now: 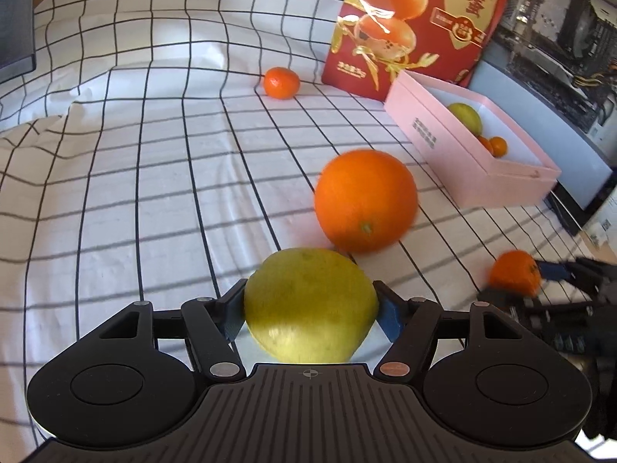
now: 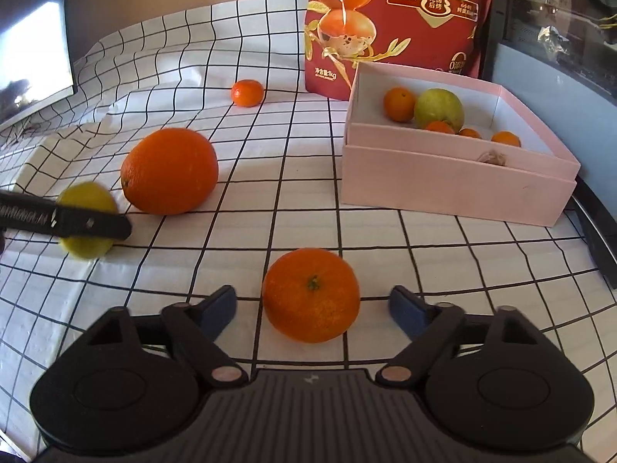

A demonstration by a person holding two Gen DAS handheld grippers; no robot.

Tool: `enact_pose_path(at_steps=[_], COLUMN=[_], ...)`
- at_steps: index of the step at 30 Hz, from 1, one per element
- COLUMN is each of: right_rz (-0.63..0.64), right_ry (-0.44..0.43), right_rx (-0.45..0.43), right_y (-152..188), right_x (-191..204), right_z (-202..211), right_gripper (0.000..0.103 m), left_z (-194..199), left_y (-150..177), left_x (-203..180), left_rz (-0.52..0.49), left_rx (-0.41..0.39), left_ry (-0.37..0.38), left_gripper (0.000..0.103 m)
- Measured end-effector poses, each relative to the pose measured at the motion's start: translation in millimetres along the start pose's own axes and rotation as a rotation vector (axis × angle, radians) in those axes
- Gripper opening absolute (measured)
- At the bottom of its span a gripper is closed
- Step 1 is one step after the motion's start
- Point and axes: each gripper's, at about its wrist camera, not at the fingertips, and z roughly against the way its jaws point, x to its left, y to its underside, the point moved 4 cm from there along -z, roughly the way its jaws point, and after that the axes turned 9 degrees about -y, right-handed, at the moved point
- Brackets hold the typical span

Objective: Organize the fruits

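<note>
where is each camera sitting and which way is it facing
Left wrist view: sits on the left claw, angled down over the checked cloth; its own fingers clasp a yellow lemon, with the right claw at the edge.
Right wrist view: sits on the right claw, facing the pink box; its fingers flank a mandarin without touching.
Shared: the lemon, mandarin, big orange, far mandarin, box, red bag.

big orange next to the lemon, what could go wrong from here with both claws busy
1. The left claw grips the lemon right beside the big orange; lifting could nudge it rolling across the cloth.
2. The right claw straddles the mandarin with gaps both sides; an off-centre close may push it away.
</note>
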Motion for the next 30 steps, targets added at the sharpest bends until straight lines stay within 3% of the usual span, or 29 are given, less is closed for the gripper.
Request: enact_pose_path(at_steps=[8,15,23,30], right_rz=[0.008,0.016,0.002,0.009], right_ry=[-0.037,-0.042,-0.01,0.039], right_rx=[0.022,0.038,0.0,-0.044], right_y=[-2,0,-4,-4], right_x=[-1,-2,-22,-45], right_z=[5,11,29,44], right_gripper=[0.049,0.048,0.048,0.048], left_z=[16,20,25,18], left_y=[20,27,18,-4], left_x=[-22,-52,-89,-120], left_rz=[-0.034,-0.097,-0.173,-0.154], left_rx=[0.034,0.037,-0.014,-0.045], left_ry=[0.06,0.079,0.095,0.161], left_gripper=[0.073,0.073,0.073,0.073])
